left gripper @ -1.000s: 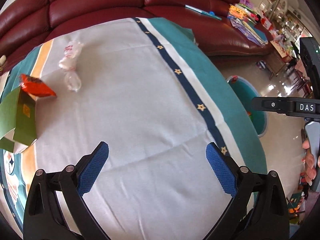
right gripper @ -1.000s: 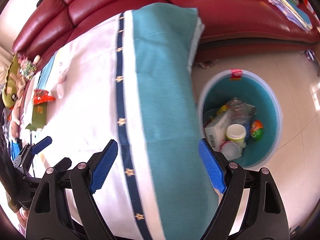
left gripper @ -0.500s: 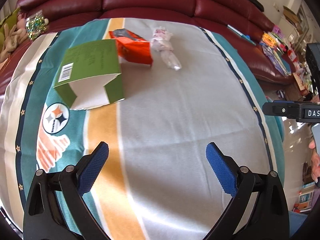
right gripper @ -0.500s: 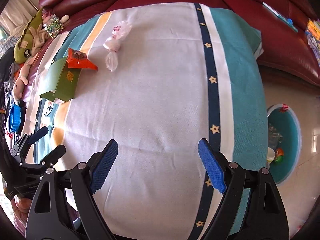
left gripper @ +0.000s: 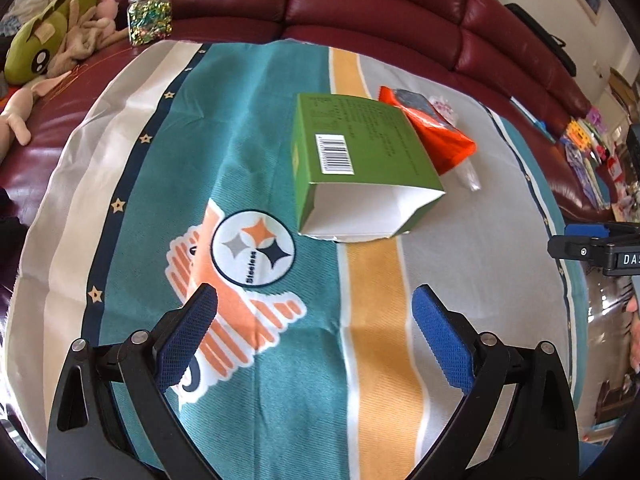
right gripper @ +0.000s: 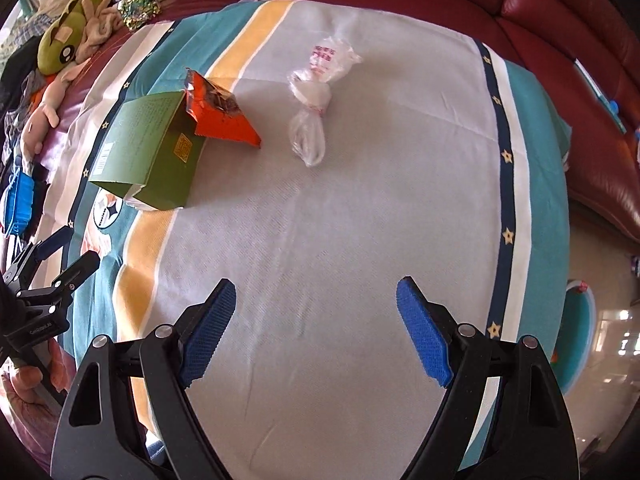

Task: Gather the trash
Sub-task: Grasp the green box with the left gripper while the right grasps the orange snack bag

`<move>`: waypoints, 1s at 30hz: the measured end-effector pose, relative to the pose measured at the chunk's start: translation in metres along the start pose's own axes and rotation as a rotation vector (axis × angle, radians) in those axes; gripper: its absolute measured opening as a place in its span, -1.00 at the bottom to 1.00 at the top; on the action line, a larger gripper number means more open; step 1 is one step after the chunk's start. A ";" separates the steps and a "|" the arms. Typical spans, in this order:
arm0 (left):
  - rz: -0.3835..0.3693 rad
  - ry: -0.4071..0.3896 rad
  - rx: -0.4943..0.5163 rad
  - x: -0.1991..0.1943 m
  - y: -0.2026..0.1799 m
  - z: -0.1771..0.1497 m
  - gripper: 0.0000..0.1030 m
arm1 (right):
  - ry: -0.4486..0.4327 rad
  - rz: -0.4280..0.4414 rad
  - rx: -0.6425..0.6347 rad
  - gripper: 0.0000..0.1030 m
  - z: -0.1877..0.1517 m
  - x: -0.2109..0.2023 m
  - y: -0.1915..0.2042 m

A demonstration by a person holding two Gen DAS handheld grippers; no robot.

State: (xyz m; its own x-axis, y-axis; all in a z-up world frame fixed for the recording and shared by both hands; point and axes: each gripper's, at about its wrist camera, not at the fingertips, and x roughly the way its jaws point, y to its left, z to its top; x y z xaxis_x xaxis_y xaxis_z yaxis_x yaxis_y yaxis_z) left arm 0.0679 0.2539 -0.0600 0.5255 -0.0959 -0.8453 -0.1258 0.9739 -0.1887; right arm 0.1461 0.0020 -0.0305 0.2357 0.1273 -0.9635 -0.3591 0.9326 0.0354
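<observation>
An open green carton [left gripper: 360, 168] lies on its side on the cloth-covered table [left gripper: 500, 248], its open end toward me. An orange snack packet [left gripper: 436, 136] leans on its far right side. A knotted clear plastic bag [right gripper: 316, 96] lies beyond, mostly hidden in the left wrist view. My left gripper [left gripper: 314, 332] is open and empty, short of the carton. My right gripper [right gripper: 316, 332] is open and empty over bare cloth, short of the bag; the carton [right gripper: 148, 152] and packet [right gripper: 218, 116] show to its left.
A teal trash bin [right gripper: 580, 340] stands on the floor past the table's right edge. A red sofa [left gripper: 360, 4] curves behind the table, with soft toys [left gripper: 44, 56] and a jar [left gripper: 150, 16] at the left. The left gripper [right gripper: 52, 264] shows at the right wrist view's left edge.
Both grippers have swung left, away from the bin and toward the trash on the table. The carton, packet and bag now sit nearer the middle of both views. Both stay open.
</observation>
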 end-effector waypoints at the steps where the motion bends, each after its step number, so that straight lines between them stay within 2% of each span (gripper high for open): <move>1: 0.002 -0.001 -0.004 0.002 0.003 0.003 0.90 | -0.003 -0.004 -0.021 0.53 0.007 0.002 0.007; 7: 0.001 0.006 -0.014 0.015 0.015 0.020 0.90 | -0.025 -0.010 -0.137 0.53 0.049 0.014 0.044; 12: 0.007 0.018 -0.004 0.026 0.019 0.030 0.90 | -0.038 0.015 -0.165 0.53 0.079 0.030 0.059; 20: 0.003 0.039 0.002 0.039 0.023 0.037 0.90 | -0.067 0.046 -0.201 0.51 0.108 0.048 0.070; 22: 0.009 0.044 0.009 0.042 0.021 0.039 0.90 | -0.075 0.062 -0.203 0.32 0.111 0.052 0.070; 23: 0.010 0.044 0.012 0.044 0.020 0.041 0.90 | -0.075 0.076 -0.201 0.03 0.112 0.054 0.069; 24: 0.011 0.043 0.015 0.046 0.018 0.043 0.90 | -0.070 0.090 -0.197 -0.41 0.113 0.056 0.069; 25: 0.012 0.040 0.017 0.047 0.016 0.045 0.90 | -0.061 0.094 -0.191 -0.53 0.113 0.059 0.067; 29: 0.000 0.012 0.014 0.051 0.010 0.053 0.88 | -0.087 0.108 -0.157 -0.58 0.106 0.054 0.056; 30: -0.001 0.007 0.011 0.053 0.008 0.055 0.78 | -0.088 0.116 -0.144 -0.58 0.105 0.053 0.053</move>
State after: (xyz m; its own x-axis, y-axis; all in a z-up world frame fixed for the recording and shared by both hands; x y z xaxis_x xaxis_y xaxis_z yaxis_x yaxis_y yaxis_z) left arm 0.1409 0.2679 -0.0784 0.5199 -0.0979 -0.8486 -0.1163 0.9760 -0.1839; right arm 0.2341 0.0932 -0.0516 0.2610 0.2658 -0.9280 -0.5121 0.8531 0.1003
